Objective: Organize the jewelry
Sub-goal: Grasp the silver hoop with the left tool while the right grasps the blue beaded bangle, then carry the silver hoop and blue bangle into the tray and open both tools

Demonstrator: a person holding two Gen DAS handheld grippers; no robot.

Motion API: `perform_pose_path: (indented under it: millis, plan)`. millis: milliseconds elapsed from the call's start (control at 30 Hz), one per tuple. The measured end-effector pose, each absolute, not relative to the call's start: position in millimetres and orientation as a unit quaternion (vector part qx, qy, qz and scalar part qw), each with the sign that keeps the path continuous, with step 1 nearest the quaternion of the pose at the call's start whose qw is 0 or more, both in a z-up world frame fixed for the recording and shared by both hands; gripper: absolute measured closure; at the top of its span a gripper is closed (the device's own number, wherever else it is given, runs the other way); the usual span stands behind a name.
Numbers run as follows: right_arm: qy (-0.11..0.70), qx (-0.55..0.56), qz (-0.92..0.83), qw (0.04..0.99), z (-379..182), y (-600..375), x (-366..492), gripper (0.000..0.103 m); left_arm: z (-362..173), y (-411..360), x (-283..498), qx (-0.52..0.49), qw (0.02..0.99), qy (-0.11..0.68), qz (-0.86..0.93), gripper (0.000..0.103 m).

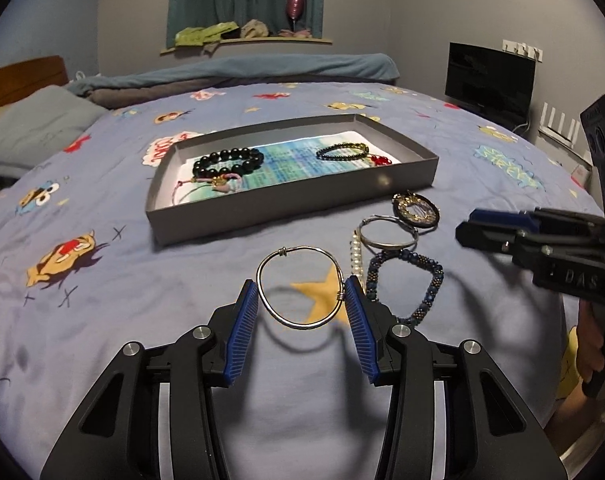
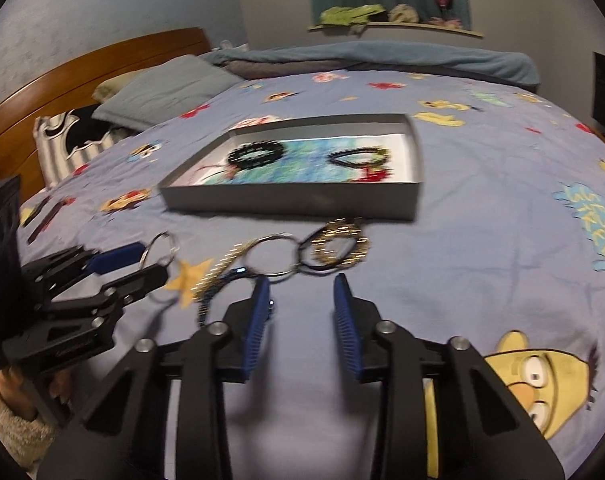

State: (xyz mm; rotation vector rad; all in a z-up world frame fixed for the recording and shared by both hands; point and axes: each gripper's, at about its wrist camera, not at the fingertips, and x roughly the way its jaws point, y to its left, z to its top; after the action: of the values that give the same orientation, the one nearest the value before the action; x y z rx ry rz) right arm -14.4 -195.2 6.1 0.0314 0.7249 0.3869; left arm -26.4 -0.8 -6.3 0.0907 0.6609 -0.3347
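While the left claw (image 1: 301, 292) pinches the silver wire bangle (image 1: 298, 286) across its width, lifted just above the bed (image 1: 102, 320), the step in hand looks like carrying it to the grey tray (image 1: 294, 204) — so the grip should stay light enough not to bend the thin hoop, and the bangle should clear the tray's near wall before release. An open patch lies between the black bead bracelet (image 1: 228, 163) on the left and the dark bracelet with a red charm (image 1: 344, 151) on the right. The right claw (image 2: 302, 286) hangs spread and holds nothing — blurred — over the remaining pieces: a plain silver bangle (image 1: 388, 233), a blue beaded bracelet (image 1: 406, 280), a pearl strand (image 1: 356, 256) and a gold-trimmed round piece (image 1: 416, 210), crowded together just right of the path.
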Motion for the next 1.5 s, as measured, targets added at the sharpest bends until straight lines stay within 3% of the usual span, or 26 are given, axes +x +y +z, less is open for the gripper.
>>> perform_pose_path:
  millis: [200, 433, 567, 1500]
  plan:
    - [0.366, -0.011, 0.2, 0.909, -1.9, -173.5, -12.9, 0.081, -8.8, -0.2, -27.0, 0.051, 0.929, 0.327, -0.164, 0.057]
    - [0.376, -0.058, 0.191, 0.905, -14.3, -150.3, -8.8, 0.081, -9.4, 5.1, -25.9, 0.049, 0.929, 0.329, -0.161, 0.057]
    - [0.377, -0.089, 0.182, 0.904, -19.3, -140.4, -9.4, 0.095, -9.5, 7.6, -26.5, 0.047, 0.929, 0.33, -0.159, 0.056]
    - [0.26, 0.0, 0.195, 0.946, 80.4, -185.1, -0.6, 0.096, 42.6, 9.5, 21.7, 0.039, 0.938, 0.301, -0.167, 0.057]
